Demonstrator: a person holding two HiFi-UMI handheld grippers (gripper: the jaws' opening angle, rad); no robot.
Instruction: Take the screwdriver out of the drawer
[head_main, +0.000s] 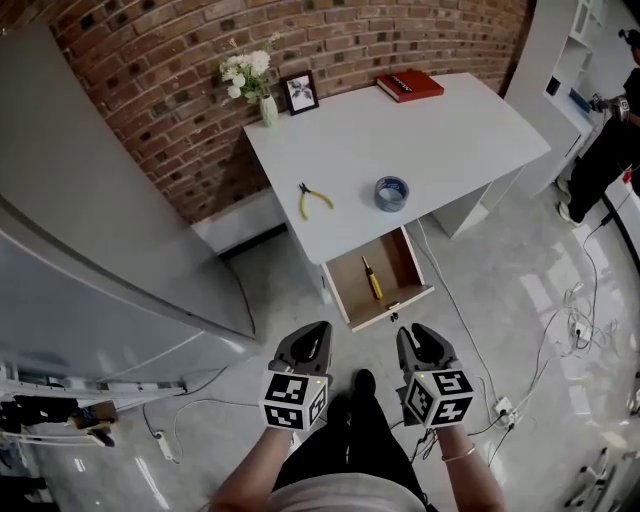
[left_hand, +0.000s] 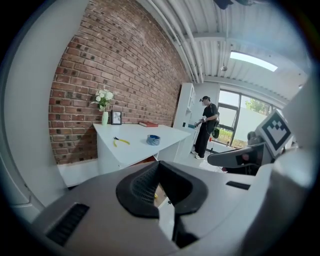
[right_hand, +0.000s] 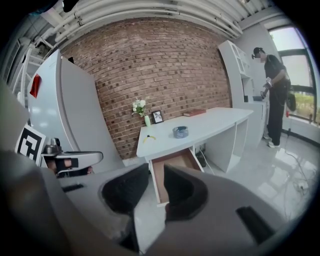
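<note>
- The yellow-and-black screwdriver (head_main: 371, 278) lay lengthways on the floor of the open drawer (head_main: 400, 262), and neither gripper touched it.
- The drawer stood pulled out toward us from under the white desk (head_main: 430, 140).
- On the desk we saw yellow pliers (head_main: 314, 200) with a roll of blue tape (head_main: 391, 193) near them. At the brick-wall edge were a vase of white flowers (head_main: 268, 110), a small picture frame (head_main: 300, 92) and a red book (head_main: 410, 85).
- We held the left gripper (head_main: 315, 335) (left_hand: 159, 165) low, well short of the drawer, its jaws together at the tips with nothing between them.
- The right gripper (head_main: 412, 335) (right_hand: 156, 170) hung just beside it, jaws a little apart and empty, with the drawer showing through the gap.
- A person in black (head_main: 610, 150) stood beyond the desk's right end.
</note>
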